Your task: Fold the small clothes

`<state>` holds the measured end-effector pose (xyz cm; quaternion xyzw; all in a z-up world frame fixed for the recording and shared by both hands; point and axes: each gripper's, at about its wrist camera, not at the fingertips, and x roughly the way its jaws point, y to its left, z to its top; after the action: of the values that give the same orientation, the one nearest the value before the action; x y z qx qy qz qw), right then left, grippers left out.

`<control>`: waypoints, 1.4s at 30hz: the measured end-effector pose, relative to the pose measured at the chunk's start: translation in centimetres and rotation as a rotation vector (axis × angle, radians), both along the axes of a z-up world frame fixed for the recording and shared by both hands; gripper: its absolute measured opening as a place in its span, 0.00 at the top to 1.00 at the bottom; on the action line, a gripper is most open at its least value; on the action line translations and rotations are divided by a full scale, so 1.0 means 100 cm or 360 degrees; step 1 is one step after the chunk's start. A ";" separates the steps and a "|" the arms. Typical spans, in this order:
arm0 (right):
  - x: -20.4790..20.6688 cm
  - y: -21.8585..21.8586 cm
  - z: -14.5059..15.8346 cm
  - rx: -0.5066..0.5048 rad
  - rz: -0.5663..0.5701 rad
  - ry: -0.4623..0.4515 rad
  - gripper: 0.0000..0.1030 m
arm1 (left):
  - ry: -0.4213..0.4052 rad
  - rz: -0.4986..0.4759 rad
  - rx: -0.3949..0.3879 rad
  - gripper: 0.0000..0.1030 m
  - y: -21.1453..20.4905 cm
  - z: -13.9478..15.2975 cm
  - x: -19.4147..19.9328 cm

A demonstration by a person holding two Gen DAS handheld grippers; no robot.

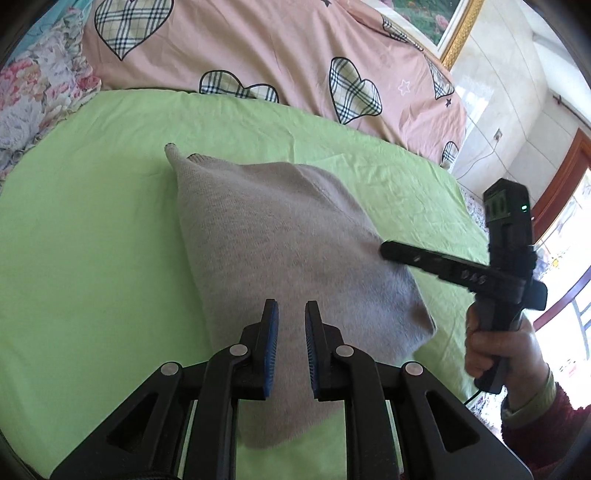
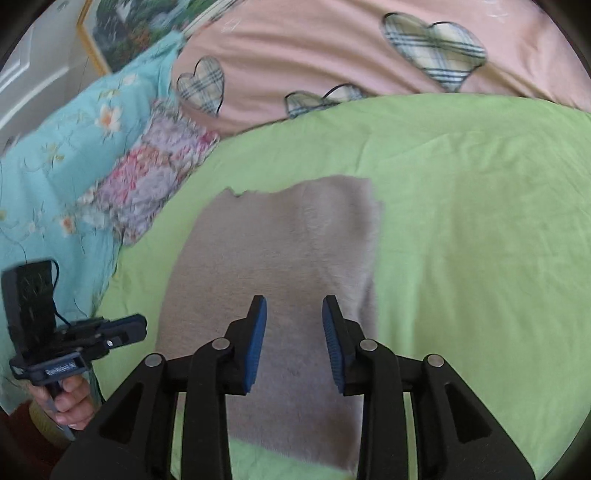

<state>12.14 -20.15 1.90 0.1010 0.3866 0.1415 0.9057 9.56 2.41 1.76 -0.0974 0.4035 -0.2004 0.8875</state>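
A small grey knitted garment (image 1: 280,236) lies folded flat on the green sheet (image 1: 92,221); it also shows in the right wrist view (image 2: 280,258). My left gripper (image 1: 291,314) is open and empty, just above the garment's near part. My right gripper (image 2: 294,308) is open and empty above the garment's near half. In the left wrist view the right gripper (image 1: 388,251) reaches in from the right, its tip at the garment's right edge. In the right wrist view the left gripper (image 2: 140,328) is at the lower left, beside the garment's left edge.
A pink quilt with plaid hearts (image 1: 258,48) lies along the far side of the bed. Floral bedding (image 2: 74,158) is piled on the left. A framed picture (image 1: 439,22) hangs on the wall, and a doorway (image 1: 569,221) is on the right.
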 end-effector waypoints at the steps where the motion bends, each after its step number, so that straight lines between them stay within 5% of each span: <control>1: 0.007 0.001 -0.006 0.0002 0.0002 0.0027 0.68 | 0.0015 0.0009 0.0017 0.86 -0.002 -0.004 0.005; 6: 0.030 -0.006 -0.035 -0.0088 -0.0011 0.0118 0.73 | 0.0136 0.0044 0.0110 0.87 -0.010 -0.040 0.035; 12: 0.038 -0.011 -0.032 -0.0090 -0.0033 0.0114 0.78 | 0.0136 0.0060 0.0084 0.87 -0.007 -0.038 0.039; 21: -0.033 0.008 -0.003 -0.0062 0.0000 -0.0028 0.75 | 0.0021 0.0005 0.0042 0.87 -0.003 -0.026 -0.032; 25: -0.070 0.019 -0.019 -0.0192 0.0013 0.0014 0.71 | 0.0070 -0.0028 0.0092 0.87 -0.005 -0.045 -0.048; 27: -0.075 0.014 -0.040 -0.0304 -0.0059 0.0107 0.71 | 0.0118 -0.0021 0.0091 0.87 -0.003 -0.056 -0.047; 29: -0.078 0.003 -0.051 -0.0247 -0.0092 0.0116 0.71 | 0.0107 -0.0014 0.0091 0.87 -0.005 -0.059 -0.048; 42: -0.082 0.000 -0.055 -0.0221 -0.0149 0.0067 0.71 | 0.0086 0.0052 0.0145 0.87 -0.011 -0.063 -0.050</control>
<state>3.99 -20.12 -3.55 0.0587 0.4093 0.0697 0.9078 4.54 1.32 -4.56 -0.0688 0.4343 -0.1645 0.8830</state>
